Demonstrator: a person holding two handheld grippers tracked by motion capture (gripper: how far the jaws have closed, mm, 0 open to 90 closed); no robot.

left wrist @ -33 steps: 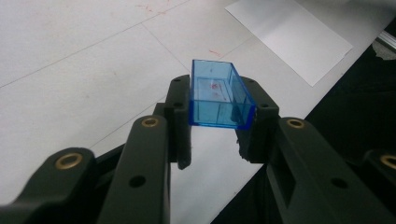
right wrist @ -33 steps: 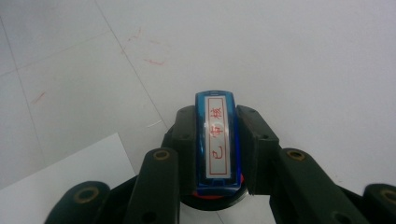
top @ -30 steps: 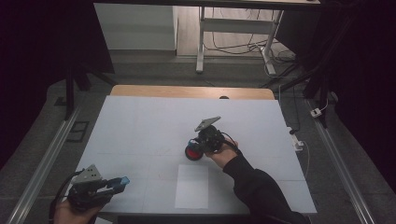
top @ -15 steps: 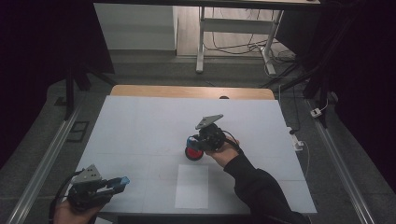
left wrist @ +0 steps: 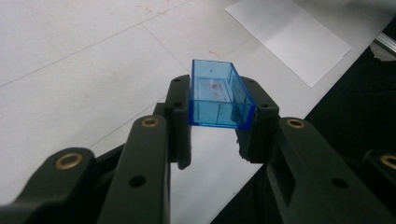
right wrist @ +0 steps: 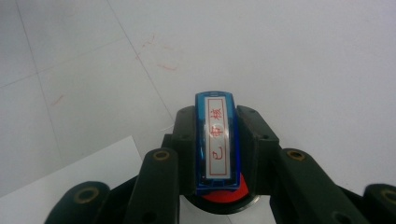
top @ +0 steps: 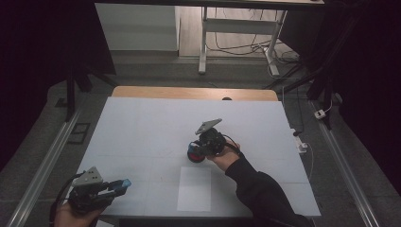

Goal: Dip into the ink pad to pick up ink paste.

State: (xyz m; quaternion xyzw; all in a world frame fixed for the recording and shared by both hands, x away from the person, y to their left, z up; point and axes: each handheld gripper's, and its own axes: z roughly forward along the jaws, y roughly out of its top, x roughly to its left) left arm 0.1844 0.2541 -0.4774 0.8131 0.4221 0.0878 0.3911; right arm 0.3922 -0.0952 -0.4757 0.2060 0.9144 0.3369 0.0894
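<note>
Stamp (right wrist: 215,140) label (red characters, right gripper view) sits clamped in right gripper (right wrist: 215,144); left gripper (left wrist: 219,121) clamps blue cap (left wrist: 219,95).

The table (top: 142,123) lies open — just a flat paper sheet (top: 195,188) between the hands.

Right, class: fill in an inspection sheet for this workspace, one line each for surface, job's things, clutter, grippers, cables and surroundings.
Surface: white table top with faint red marks; wooden strip along the far edge.
Job's things: blue stamp with a label of red characters; clear blue cap; white paper sheet.
Clutter: nothing seen.
Grippers: left gripper shut on the cap at the near left corner; right gripper shut on the stamp, mid-table.
Cables: cords on the floor beyond the table.
Surroundings: dark room, metal rails on both sides.
</note>
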